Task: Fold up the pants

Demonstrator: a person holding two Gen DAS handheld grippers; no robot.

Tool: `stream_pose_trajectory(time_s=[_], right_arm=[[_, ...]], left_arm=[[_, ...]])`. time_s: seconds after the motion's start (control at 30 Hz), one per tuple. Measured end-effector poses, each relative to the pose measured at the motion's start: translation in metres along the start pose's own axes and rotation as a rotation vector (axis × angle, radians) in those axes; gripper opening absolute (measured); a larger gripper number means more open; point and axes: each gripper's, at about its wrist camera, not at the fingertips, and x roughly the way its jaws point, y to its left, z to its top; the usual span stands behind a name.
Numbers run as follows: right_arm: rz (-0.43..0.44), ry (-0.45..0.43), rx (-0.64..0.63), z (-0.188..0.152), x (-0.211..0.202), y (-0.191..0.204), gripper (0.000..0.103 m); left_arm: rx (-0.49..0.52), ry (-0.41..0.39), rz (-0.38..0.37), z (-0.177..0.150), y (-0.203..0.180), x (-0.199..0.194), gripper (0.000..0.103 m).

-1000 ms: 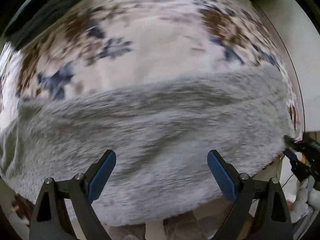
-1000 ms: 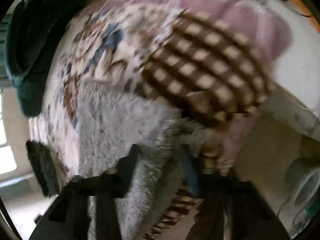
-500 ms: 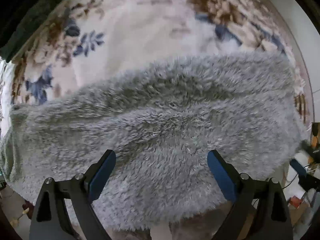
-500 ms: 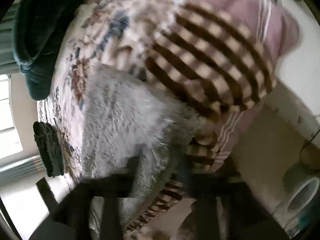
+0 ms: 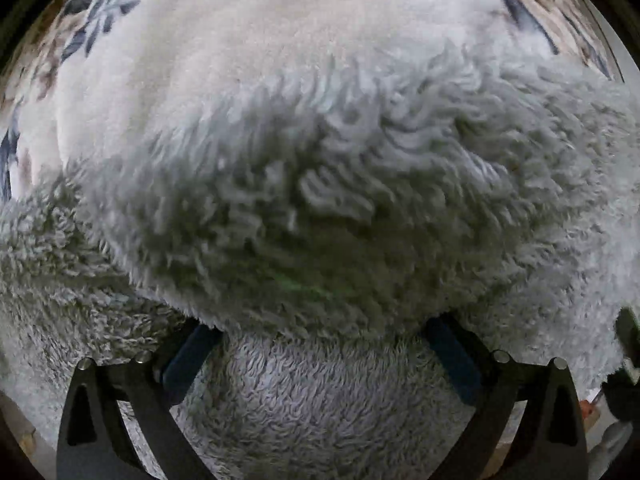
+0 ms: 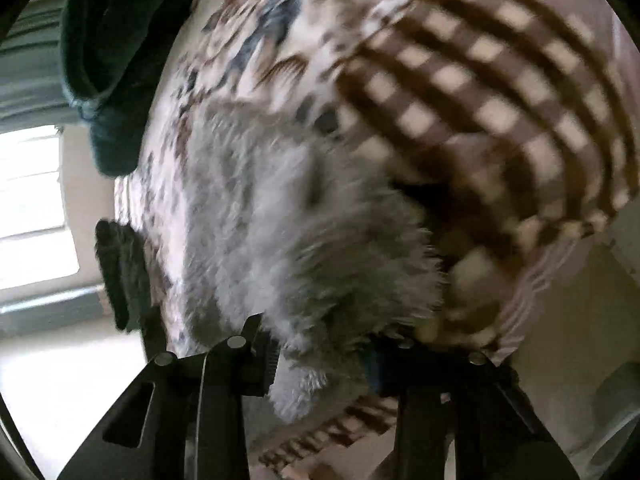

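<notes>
The fluffy grey pants [image 5: 320, 200] lie on a floral bedspread [image 5: 260, 32] and fill most of the left wrist view. My left gripper [image 5: 320, 344] is open, its blue-padded fingers wide apart and pushed under a raised fold of the pants. In the right wrist view the pants [image 6: 280, 220] bunch up against my right gripper [image 6: 320, 354], which is shut on a thick edge of the grey fleece; the picture is blurred.
A brown-and-cream checked blanket [image 6: 500, 100] lies right beside the pants on the bed. A dark green garment [image 6: 108, 60] hangs at the far corner, and a dark folded item [image 6: 120, 272] sits at the bed's edge by a window.
My left gripper moved forward and down, so its fingers now slide under the fleece fold. My right gripper stayed shut on the pants and carried them along.
</notes>
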Motion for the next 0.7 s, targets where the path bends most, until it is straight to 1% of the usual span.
stream_pose_trajectory(time_s=[0.03,0.07,0.1,0.13,0.17,0.2,0.23,0.27,0.33,0.37,0.4,0.43,0.5,0.53,0.57,0.6,0.7], right_arm=[[-0.002,0.035,0.003,-0.002,0.008,-0.001,0.039],[-0.034,0.069,0.009,-0.004,0.017,-0.003,0.039],[-0.050,0.082,0.019,-0.005,0.025,-0.007,0.039],[-0.042,0.082,0.041,-0.005,0.031,-0.012,0.039],[-0.021,0.070,0.067,-0.004,0.036,-0.015,0.039],[0.000,0.045,0.086,-0.002,0.036,-0.017,0.036],[0.041,-0.001,0.100,-0.001,0.033,-0.017,0.033],[0.092,-0.048,0.099,0.001,0.027,-0.013,0.031],[0.137,-0.081,0.077,0.005,0.025,-0.004,0.031],[0.133,-0.076,0.064,0.007,0.029,-0.001,0.034],[0.109,-0.060,0.060,0.010,0.036,0.001,0.048],[0.087,-0.031,0.064,0.013,0.047,0.000,0.051],[0.087,-0.012,0.084,0.015,0.065,-0.001,0.050],[0.084,-0.022,0.080,0.015,0.068,0.001,0.048],[0.074,-0.042,0.068,0.015,0.067,0.004,0.034],[0.057,-0.060,0.056,0.014,0.064,0.008,0.023],[0.047,-0.105,0.021,0.006,0.050,0.026,0.019]], left_arm=[[-0.001,0.007,0.004,0.004,-0.001,0.000,0.103],[-0.005,0.020,0.010,0.008,-0.003,0.003,0.103],[-0.009,0.028,0.013,0.012,-0.005,0.004,0.103],[-0.013,0.037,0.016,0.015,-0.007,0.005,0.103],[-0.013,0.046,0.016,0.017,-0.008,0.005,0.103],[-0.013,0.053,0.013,0.021,-0.009,0.005,0.103],[-0.016,0.060,0.004,0.024,-0.009,0.004,0.103],[-0.019,0.061,-0.002,0.028,-0.010,0.004,0.103],[-0.024,0.052,-0.021,0.026,-0.003,0.003,0.103],[-0.026,0.046,-0.025,0.024,0.000,0.002,0.103],[-0.030,0.034,-0.028,0.024,-0.001,-0.001,0.103],[-0.034,0.024,-0.027,0.023,-0.001,-0.004,0.103],[-0.049,0.000,-0.026,0.020,-0.002,-0.011,0.103],[-0.062,-0.015,-0.017,0.019,-0.001,-0.016,0.103],[-0.077,-0.025,-0.013,0.018,0.001,-0.020,0.103],[-0.090,-0.034,-0.005,0.016,0.003,-0.023,0.103],[-0.122,-0.062,0.037,0.009,0.013,-0.034,0.103]])
